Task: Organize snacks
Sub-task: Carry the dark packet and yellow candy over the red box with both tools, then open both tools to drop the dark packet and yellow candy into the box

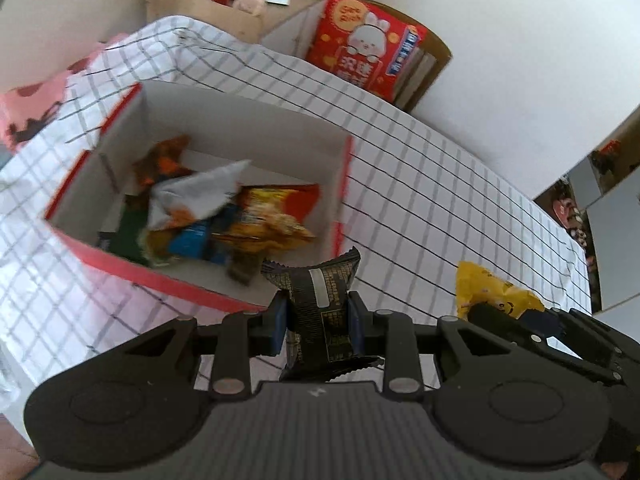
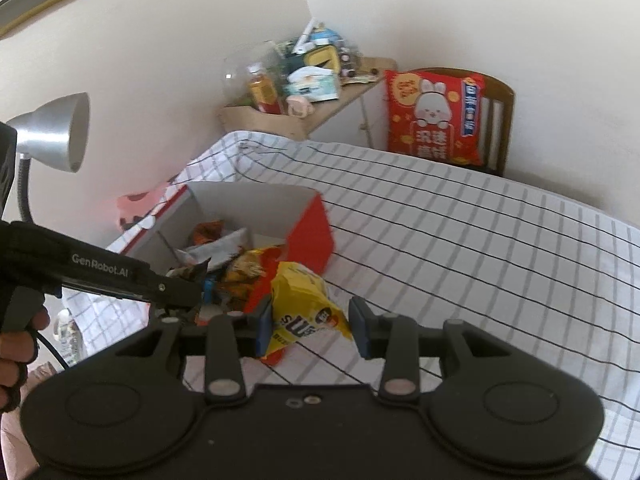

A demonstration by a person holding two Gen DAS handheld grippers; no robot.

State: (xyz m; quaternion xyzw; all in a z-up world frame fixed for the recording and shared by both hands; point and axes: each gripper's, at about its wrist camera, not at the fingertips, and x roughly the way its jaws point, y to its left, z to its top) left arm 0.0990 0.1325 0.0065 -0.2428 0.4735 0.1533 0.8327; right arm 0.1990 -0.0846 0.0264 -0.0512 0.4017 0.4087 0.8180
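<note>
A bench [image 2: 460,240] covered by a white cloth with a dark grid is seen in both views, and a red box [image 1: 348,184] with a white interior is set on it, open at the top. Several snack packets [image 1: 224,216] are heaped inside the box, among them an orange-and-red one and a white one. A red cushion [image 2: 434,118] printed with a rabbit is propped on a wooden chair beyond the bench. A yellow packet [image 2: 308,308] is found on the cloth just beside the near corner of the box; the right tongs [image 2: 312,326] are spread apart around it, the blue pads standing on either side. In the left wrist view, a dark snack bar [image 1: 320,308] with gold print is clamped upright by the left tongs [image 1: 318,320], held just short of the box's near wall.
</note>
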